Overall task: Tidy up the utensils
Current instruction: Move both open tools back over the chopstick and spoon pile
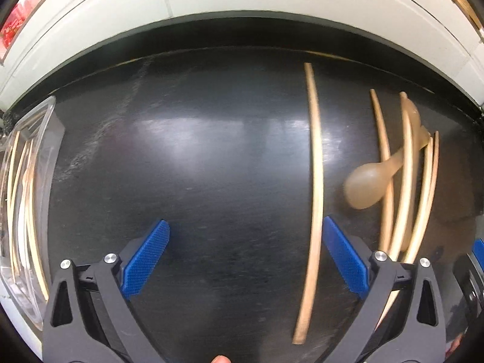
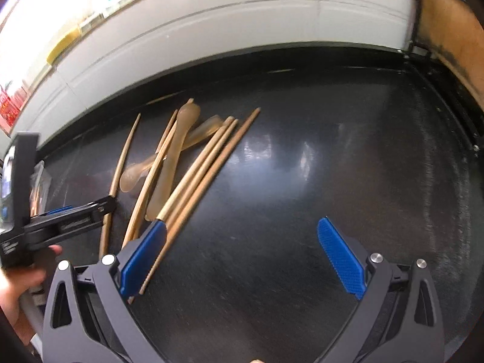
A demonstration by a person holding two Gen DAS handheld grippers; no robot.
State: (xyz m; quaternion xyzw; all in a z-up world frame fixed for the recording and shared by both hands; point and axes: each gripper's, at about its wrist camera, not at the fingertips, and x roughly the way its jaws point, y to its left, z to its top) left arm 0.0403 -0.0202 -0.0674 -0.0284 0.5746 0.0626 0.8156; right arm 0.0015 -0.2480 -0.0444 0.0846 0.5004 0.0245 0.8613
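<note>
Reading left to right:
Clear plastic tray (image 1: 45,139): far left on the black glossy tabletop (image 1: 211,157); pale sticks inside
Left gripper (image 1: 245,257): spread wide; single pale wooden chopstick (image 1: 316,181) just inside its right finger
Utensil pile (image 2: 181,163): wooden chopsticks crossing translucent tan spoons
Right gripper (image 2: 242,257): spread, holding nothing

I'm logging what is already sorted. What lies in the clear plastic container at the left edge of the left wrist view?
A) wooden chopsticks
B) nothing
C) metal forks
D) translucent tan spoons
A: thin pale wooden chopsticks show through the clear plastic container's wall; no spoon shape is visible inside.
</note>
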